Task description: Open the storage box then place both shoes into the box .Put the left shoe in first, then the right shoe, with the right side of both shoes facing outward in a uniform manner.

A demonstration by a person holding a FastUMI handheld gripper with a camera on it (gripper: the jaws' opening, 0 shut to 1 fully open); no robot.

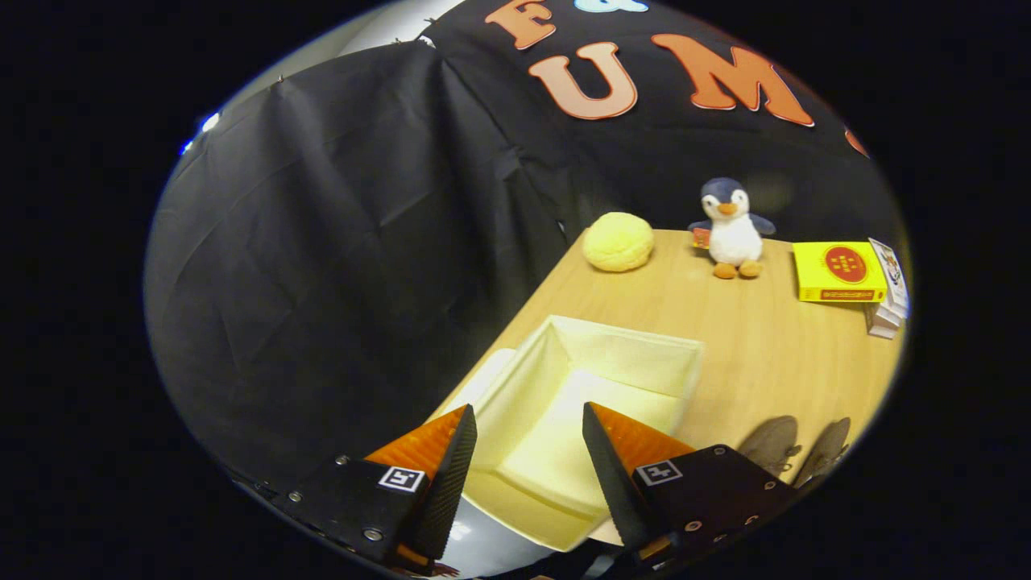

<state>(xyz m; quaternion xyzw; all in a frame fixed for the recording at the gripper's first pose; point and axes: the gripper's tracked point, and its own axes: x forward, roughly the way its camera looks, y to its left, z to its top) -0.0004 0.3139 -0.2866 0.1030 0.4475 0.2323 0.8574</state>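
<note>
Storage box [556,387] open btwn spread, empty claw [527,423] fingers; shoes [793,447] beside.

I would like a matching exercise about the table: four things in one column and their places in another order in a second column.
Things:
1. storage box
2. shoes
3. penguin toy
4. yellow ball

Places:
A. beside the box, near the table's front edge
B. open, just beyond the open fingers of the gripper
C. at the table's far corner
D. between the ball and the yellow book

Pairs: 1-B, 2-A, 3-D, 4-C
</note>
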